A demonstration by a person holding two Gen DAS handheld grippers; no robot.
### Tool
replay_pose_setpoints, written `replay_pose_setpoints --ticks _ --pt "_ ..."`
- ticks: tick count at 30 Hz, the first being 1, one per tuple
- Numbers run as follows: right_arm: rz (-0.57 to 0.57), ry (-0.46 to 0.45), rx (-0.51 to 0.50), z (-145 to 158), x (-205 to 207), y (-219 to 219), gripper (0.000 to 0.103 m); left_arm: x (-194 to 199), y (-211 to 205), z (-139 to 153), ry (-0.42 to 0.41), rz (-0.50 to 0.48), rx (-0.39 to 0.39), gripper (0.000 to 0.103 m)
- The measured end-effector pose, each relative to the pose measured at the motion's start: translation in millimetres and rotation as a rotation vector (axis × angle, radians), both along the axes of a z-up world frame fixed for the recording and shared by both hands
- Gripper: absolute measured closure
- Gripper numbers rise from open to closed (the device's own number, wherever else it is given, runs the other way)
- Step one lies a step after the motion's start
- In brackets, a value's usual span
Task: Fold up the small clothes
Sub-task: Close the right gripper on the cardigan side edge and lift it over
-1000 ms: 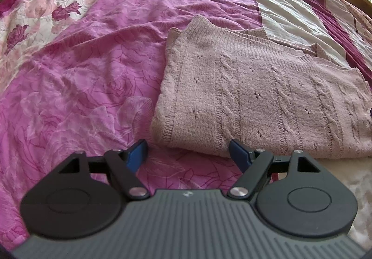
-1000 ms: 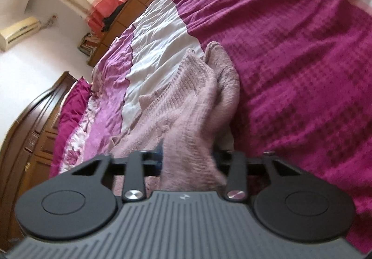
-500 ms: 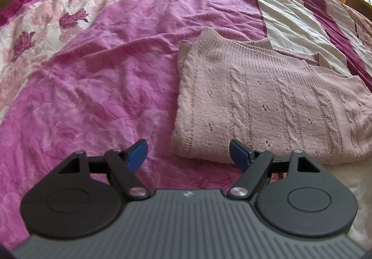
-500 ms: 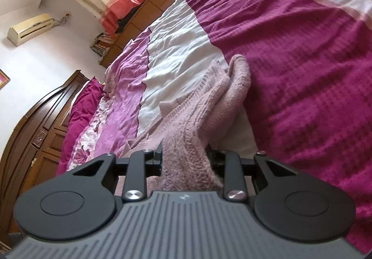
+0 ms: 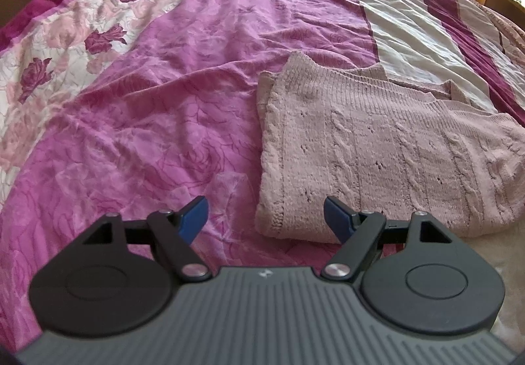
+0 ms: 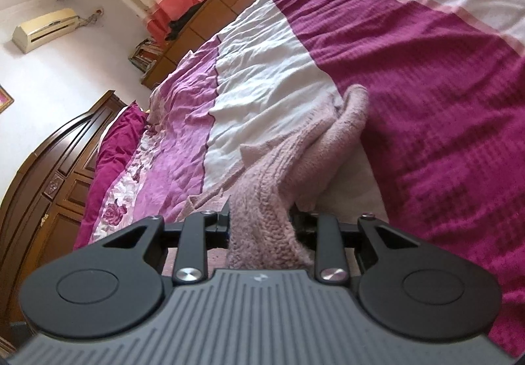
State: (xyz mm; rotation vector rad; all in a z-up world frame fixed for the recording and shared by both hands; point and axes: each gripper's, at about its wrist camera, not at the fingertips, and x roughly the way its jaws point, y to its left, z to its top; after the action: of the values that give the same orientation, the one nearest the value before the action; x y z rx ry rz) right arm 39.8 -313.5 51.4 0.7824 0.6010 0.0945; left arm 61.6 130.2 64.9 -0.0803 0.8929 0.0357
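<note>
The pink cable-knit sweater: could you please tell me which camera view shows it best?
The left wrist view: the pink cable-knit sweater lies folded flat there, nearly all visible on the magenta floral bedspread. The right wrist view shows only a bunched part clamped in the right tongs.

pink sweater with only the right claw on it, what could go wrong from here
1. The right claw is shut on one bunched edge of the pink sweater; pulling from that single spot may drag the folded body askew.
2. The left claw is open and holds nothing, so the near corner is unpinned and could slide on the bedspread.
3. The loose knit may stretch or slip from the pinch.
</note>
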Motion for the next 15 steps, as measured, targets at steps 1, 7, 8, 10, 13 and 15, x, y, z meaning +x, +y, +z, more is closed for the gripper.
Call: replay_pose_setpoints --ticks 1,7,8,10,13,15 --pt "0.005 -0.005 -0.005 4 0 3 0.072 1 1 1 0.001 0.002 0.002 0.024" --pt "0.072 -0.046 -0.044 26 5 26 0.073 6 8 3 0.009 0.01 -0.012 0.024" --pt "0.086 -0.052 -0.063 30 6 32 0.073 7 10 3 0.011 0.01 -0.014 0.024" --pt "0.11 -0.06 -0.109 39 9 43 0.073 7 13 4 0.012 0.01 -0.014 0.024" --pt "0.137 -0.071 -0.146 48 13 60 0.073 6 19 5 0.009 0.015 -0.005 0.024" --pt "0.152 -0.083 -0.137 53 16 69 0.073 5 22 5 0.01 0.018 -0.004 0.024"
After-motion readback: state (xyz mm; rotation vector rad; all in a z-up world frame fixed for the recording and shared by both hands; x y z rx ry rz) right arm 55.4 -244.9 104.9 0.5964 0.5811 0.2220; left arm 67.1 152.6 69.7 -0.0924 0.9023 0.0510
